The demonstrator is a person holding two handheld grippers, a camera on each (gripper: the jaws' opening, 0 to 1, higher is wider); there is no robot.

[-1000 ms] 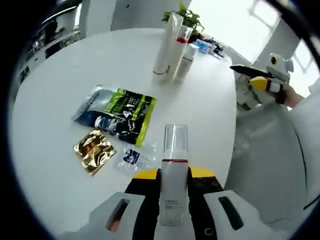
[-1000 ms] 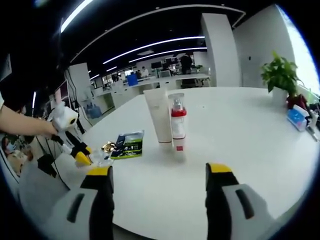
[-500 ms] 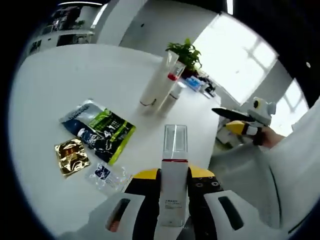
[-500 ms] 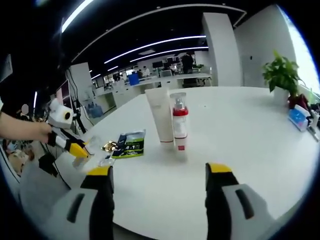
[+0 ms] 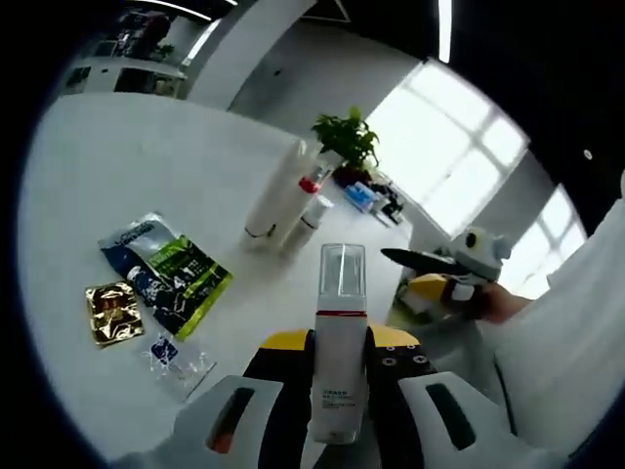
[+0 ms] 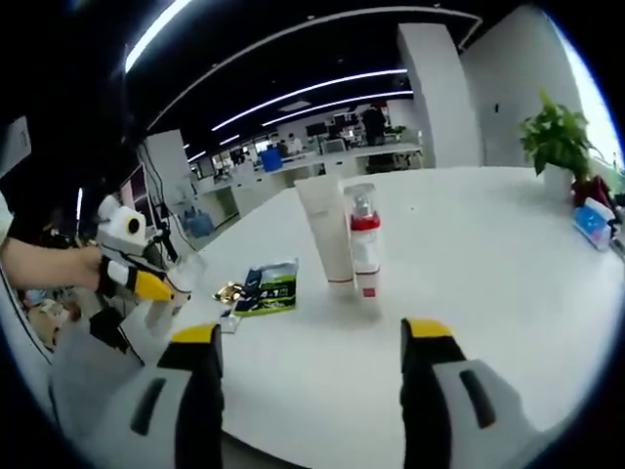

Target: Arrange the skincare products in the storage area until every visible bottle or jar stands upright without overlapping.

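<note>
My left gripper is shut on a white bottle with a clear cap and a red band, held above the near edge of the white table. Far off on the table stand a tall white tube, a red-collared pump bottle and a short white bottle, close together. In the right gripper view the tube and pump bottle stand ahead of my open right gripper. The left gripper shows at the left with the bottle.
A green-and-dark sachet, a gold sachet and a small clear sachet lie flat on the table. A potted plant and small boxes sit at the far edge. The right gripper hangs beyond the table's rim.
The left gripper has risen and tilted up with the bottle still in its jaws, so the table sits lower and farther in its view. The right gripper stays open, barely shifted.
</note>
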